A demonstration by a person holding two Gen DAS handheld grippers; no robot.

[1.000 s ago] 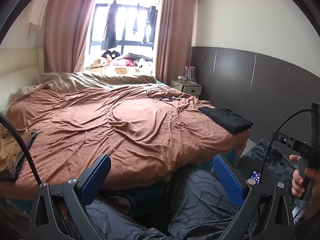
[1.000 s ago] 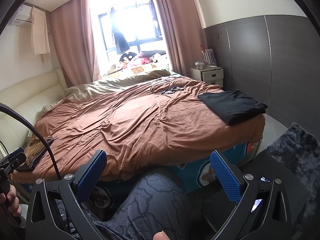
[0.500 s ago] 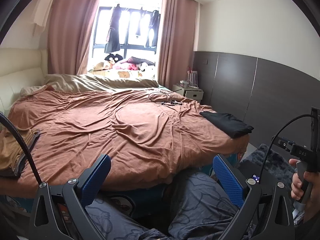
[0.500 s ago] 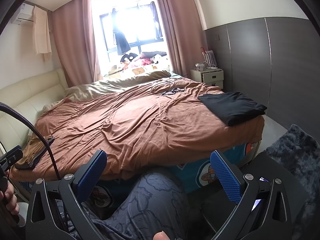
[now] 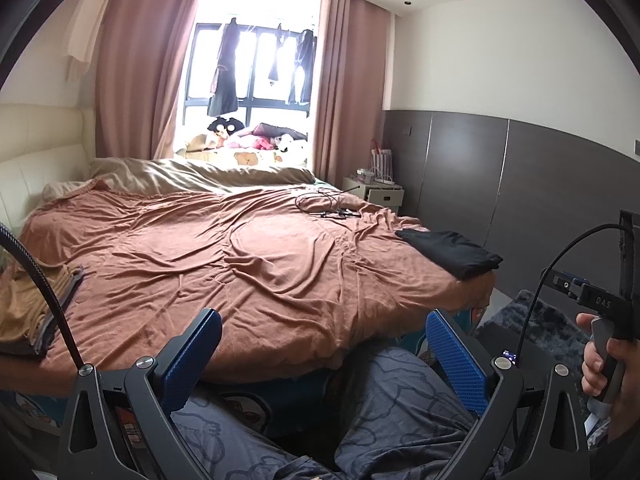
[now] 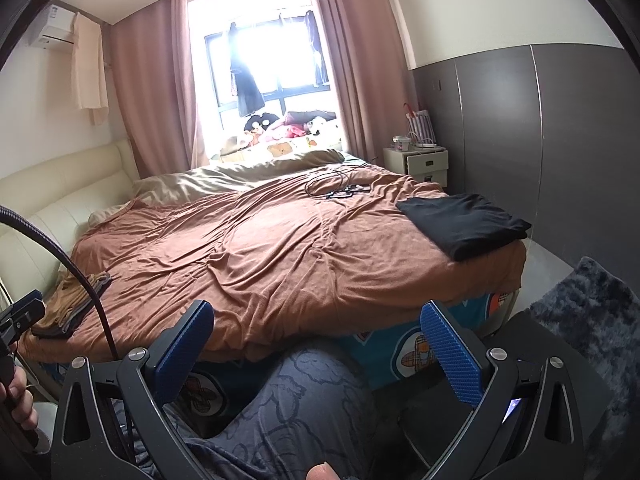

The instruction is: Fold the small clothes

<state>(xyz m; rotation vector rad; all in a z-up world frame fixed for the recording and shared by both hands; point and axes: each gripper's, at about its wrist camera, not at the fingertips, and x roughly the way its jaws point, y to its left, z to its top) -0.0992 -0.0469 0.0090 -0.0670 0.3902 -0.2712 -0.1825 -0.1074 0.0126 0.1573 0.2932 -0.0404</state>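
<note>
Both grippers are hanging low at the near edge of the bed (image 5: 280,264), over the person's lap, and neither is touching any cloth. The left gripper (image 5: 324,356) is standing with its blue pads spread wide apart and nothing between them; the right gripper (image 6: 320,352) is likewise gaping wide and carrying nothing.

The step in hand appears to be picking which garment to fetch. To do it well, the person is probably best reaching for a single piece from the tan pile of clothes (image 5: 28,308) at the near left corner of the bed, pinching one top edge only (a deep bite would likely drag several layers along), and laying it flat on the open brown blanket (image 6: 288,248) in the middle before any crease is made. Both grippers should be taking opposite corners so the cloth is hanging square.

That tan pile is lying to the left of both grippers, well apart from them; in the right wrist view it (image 6: 72,304) is sitting at the near left edge. A black folded garment (image 6: 464,224) is resting at the right corner of the bed, far from both grippers, and looks already done.
</note>
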